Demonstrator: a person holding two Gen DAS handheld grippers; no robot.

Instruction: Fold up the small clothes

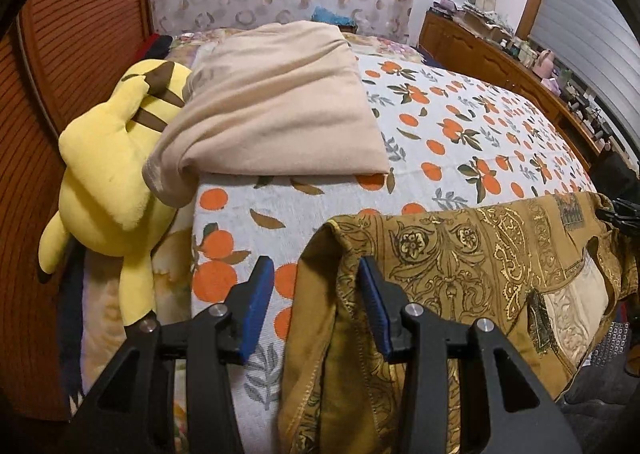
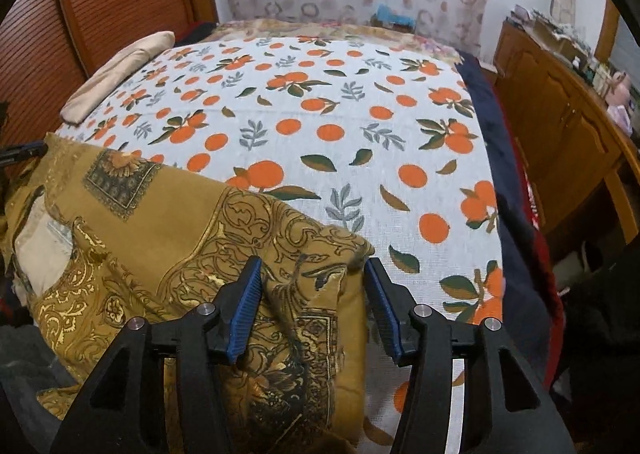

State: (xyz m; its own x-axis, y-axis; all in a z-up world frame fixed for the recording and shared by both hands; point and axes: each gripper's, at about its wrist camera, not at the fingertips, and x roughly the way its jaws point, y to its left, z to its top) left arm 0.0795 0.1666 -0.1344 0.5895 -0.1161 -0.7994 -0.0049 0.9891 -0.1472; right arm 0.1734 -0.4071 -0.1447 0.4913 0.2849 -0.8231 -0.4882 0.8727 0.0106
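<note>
A mustard-gold patterned garment (image 1: 460,266) lies over the near edge of the bed, spread between the two grippers; it also shows in the right wrist view (image 2: 160,238). My left gripper (image 1: 318,274) is open, its jaws around the garment's left corner fold. My right gripper (image 2: 312,274) is open, its jaws around the garment's right corner. A folded beige garment (image 1: 280,105) lies at the far left of the bed, seen also in the right wrist view (image 2: 120,73).
The bed has a white cover with orange fruit print (image 2: 320,113). A yellow plush toy (image 1: 116,173) leans at the bed's left side against a wooden slatted door (image 1: 60,73). A wooden dresser (image 2: 560,125) with clutter stands to the right.
</note>
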